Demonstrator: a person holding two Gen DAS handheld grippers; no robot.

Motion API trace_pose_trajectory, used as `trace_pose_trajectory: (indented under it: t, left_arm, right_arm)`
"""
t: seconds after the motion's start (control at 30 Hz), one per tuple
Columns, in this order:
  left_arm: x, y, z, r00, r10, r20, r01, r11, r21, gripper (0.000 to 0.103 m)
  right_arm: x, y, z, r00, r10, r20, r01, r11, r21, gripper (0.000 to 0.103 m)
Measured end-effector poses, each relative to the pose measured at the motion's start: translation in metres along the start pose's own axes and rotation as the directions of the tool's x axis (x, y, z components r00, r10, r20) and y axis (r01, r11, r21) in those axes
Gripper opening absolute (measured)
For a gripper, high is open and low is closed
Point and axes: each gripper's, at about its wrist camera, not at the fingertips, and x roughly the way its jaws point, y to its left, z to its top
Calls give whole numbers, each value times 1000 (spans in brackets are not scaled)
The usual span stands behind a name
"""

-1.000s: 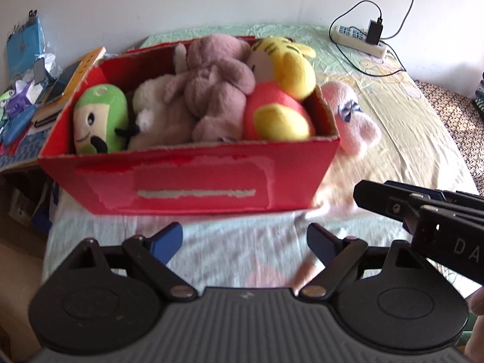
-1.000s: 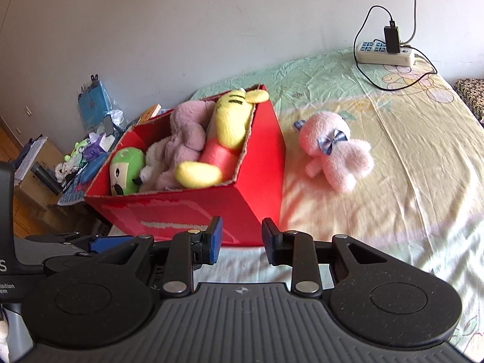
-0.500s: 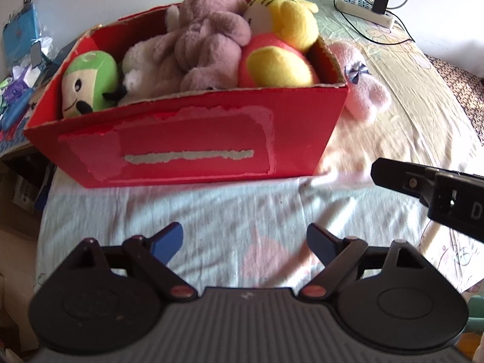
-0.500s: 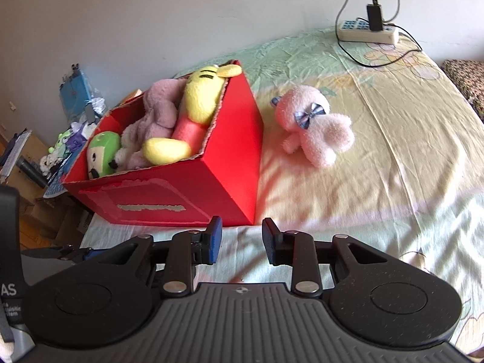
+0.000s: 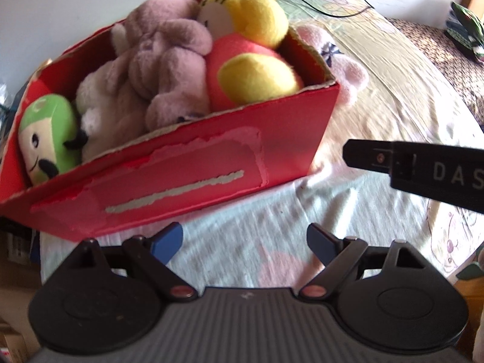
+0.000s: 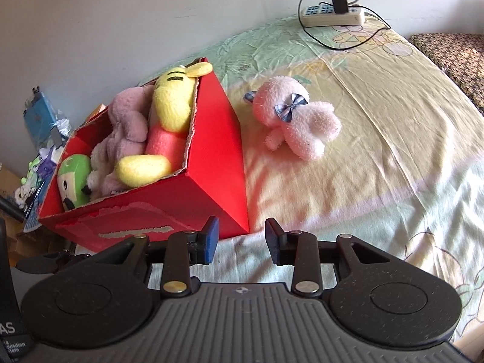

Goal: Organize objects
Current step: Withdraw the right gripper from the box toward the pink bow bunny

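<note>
Left gripper (image 5: pixel 244 243) jaws apart w/ nothing between, over the bed sheet (image 5: pixel 393 96); red box (image 5: pixel 181 175) just ahead holds green (image 5: pixel 48 136), mauve (image 5: pixel 163 60) & yellow-red plush toys (image 5: pixel 251 60); pink plush (image 5: pixel 348 69) lies behind box; right gripper (image 5: pixel 348 152) enters from the right.

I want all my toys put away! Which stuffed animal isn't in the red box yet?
The pink plush with the checked bow. It lies alone on the bedsheet beside the red box, while the green, mauve and yellow ones are packed inside.
</note>
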Motion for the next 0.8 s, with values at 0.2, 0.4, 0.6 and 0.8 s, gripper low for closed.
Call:
trace_pose_trajectory:
  t: [0.2,0.4,0.6,0.8]
  left_arm:
    - [14,-2,2,998,-51,-23,53,996,78,88]
    - [24,-17,4,995,-81,-53,88,986,138,88]
    - [29,-38,12,995,-81,-63,90,984,155,88]
    - [32,-63,21,995,-60,-77,70,990,121,88]
  right_arm:
    - [8,-1,-9,999,-41,1,41,997,62,36]
    - [8,-12,-19,998,-65,1,64,991,119,36]
    - [7,-34,-12,999,-53,-2,53,988,144,36]
    - [9,-60,9,999,2,-38,2,995,99,36]
